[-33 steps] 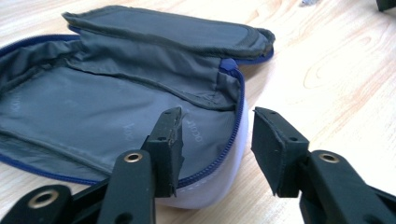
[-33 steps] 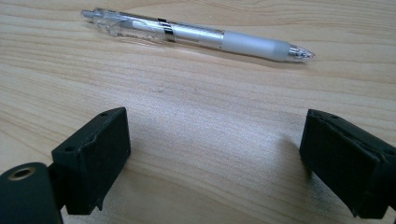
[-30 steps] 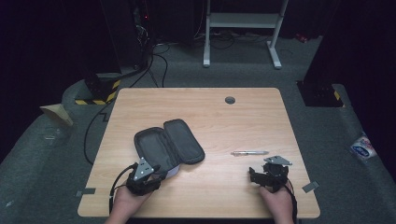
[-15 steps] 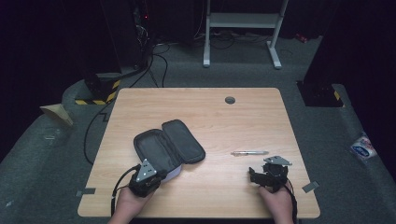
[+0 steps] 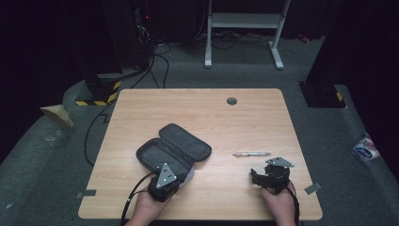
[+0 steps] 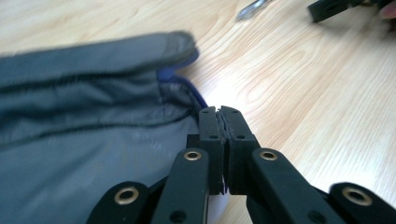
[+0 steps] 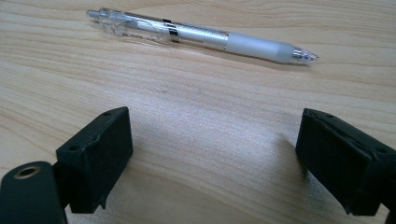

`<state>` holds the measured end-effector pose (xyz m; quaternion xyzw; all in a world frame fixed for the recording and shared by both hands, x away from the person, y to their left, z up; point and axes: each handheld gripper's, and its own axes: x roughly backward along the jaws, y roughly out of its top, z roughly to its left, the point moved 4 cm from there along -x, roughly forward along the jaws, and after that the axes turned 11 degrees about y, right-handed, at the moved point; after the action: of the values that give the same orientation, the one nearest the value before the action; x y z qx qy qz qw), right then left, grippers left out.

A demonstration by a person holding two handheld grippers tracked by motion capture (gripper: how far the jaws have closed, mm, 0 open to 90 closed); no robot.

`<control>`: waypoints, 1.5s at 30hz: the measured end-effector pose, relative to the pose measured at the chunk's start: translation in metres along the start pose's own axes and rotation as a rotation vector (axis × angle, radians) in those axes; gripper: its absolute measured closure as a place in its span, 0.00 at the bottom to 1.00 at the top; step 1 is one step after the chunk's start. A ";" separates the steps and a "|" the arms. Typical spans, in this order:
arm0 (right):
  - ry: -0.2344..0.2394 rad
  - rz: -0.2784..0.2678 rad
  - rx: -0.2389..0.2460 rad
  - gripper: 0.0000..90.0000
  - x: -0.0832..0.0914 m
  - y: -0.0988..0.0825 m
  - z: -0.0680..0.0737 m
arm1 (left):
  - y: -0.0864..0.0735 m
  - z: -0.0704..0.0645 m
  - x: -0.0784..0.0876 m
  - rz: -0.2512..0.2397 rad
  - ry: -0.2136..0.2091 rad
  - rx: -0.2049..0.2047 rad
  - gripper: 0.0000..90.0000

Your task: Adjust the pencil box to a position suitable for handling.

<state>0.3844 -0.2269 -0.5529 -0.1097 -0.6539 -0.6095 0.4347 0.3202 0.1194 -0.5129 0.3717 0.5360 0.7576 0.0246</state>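
Left hand-held gripper (image 6: 221, 116) pinching pouch (image 6: 93, 140) edge; right hand-held gripper (image 7: 210, 158) spread, pen (image 7: 201, 35) just ahead

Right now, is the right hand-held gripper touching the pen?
Apart. In the right gripper view, the right hand-held gripper has its jaws spread wide, and a strip of bare table lies between them and the pen.

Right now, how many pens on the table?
1. The pen lies on the table just ahead of the open right gripper. The pencil case may hide more.
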 end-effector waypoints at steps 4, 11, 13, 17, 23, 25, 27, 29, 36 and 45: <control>0.000 0.000 0.000 0.12 0.000 0.000 0.000 | 0.002 -0.007 -0.003 0.000 -0.015 -0.015 0.95; 0.001 0.001 0.001 0.12 0.000 0.000 0.000 | 0.004 0.013 0.010 -0.029 -0.006 0.024 0.82; 0.002 0.001 0.004 0.12 0.000 0.000 0.000 | 0.002 0.037 0.018 -0.035 0.045 0.057 0.81; 0.004 0.001 0.007 0.12 0.000 0.000 0.000 | -0.007 0.069 0.023 -0.020 0.104 0.113 0.79; 0.011 0.002 0.015 0.11 0.000 0.000 0.001 | -0.015 0.100 0.028 -0.011 0.213 0.149 0.75; 0.015 0.002 0.014 0.11 0.000 -0.001 0.001 | -0.020 0.114 0.029 0.000 0.278 0.140 0.73; 0.026 0.004 0.019 0.13 0.001 -0.001 0.002 | -0.030 0.130 0.029 0.014 0.348 0.149 0.65; 0.026 0.001 0.023 0.14 0.001 -0.002 0.003 | -0.033 0.135 0.030 0.012 0.353 0.167 0.65; 0.016 -0.024 0.025 0.30 0.006 -0.004 0.003 | -0.045 0.155 0.025 0.024 0.377 0.281 0.57; 0.080 -0.071 0.041 0.43 0.011 -0.003 0.021 | -0.054 0.160 0.020 0.033 0.307 0.359 0.81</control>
<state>0.3672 -0.2131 -0.5445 -0.0531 -0.6519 -0.6148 0.4407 0.3810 0.2781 -0.5227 0.2594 0.6535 0.6980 -0.1360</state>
